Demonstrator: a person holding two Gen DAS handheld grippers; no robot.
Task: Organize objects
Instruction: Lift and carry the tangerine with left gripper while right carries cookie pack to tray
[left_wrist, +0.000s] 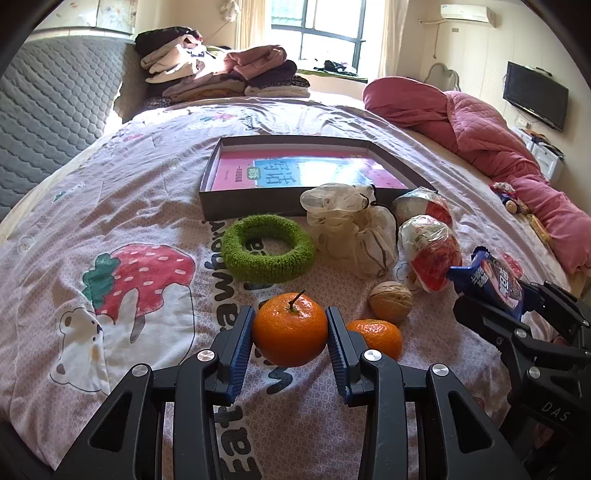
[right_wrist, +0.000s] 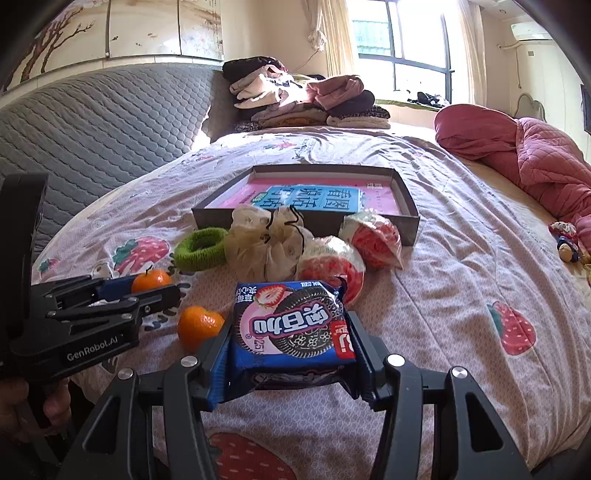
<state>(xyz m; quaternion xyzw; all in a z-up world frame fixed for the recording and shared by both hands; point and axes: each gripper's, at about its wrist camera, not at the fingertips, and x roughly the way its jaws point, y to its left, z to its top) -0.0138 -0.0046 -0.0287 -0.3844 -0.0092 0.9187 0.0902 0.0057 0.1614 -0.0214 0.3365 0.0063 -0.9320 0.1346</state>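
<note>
Left gripper (left_wrist: 290, 328): jaws part-open, clamped on stemmed tangerine (left_wrist: 290, 334), low over the bed (left_wrist: 155, 221). Right gripper (right_wrist: 291, 332): jaws gripping blue biscuit packet (right_wrist: 291, 325) above bedsheet, short of open box (right_wrist: 406, 199)

"GenRobot.AI" on left gripper (right_wrist: 122, 295); "DAS" on right gripper (left_wrist: 491, 295).

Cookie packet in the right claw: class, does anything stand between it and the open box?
Yes. Between the cookie packet and the box lie two red-and-white wrapped balls and a cream drawstring pouch, against the box's near wall.
</note>
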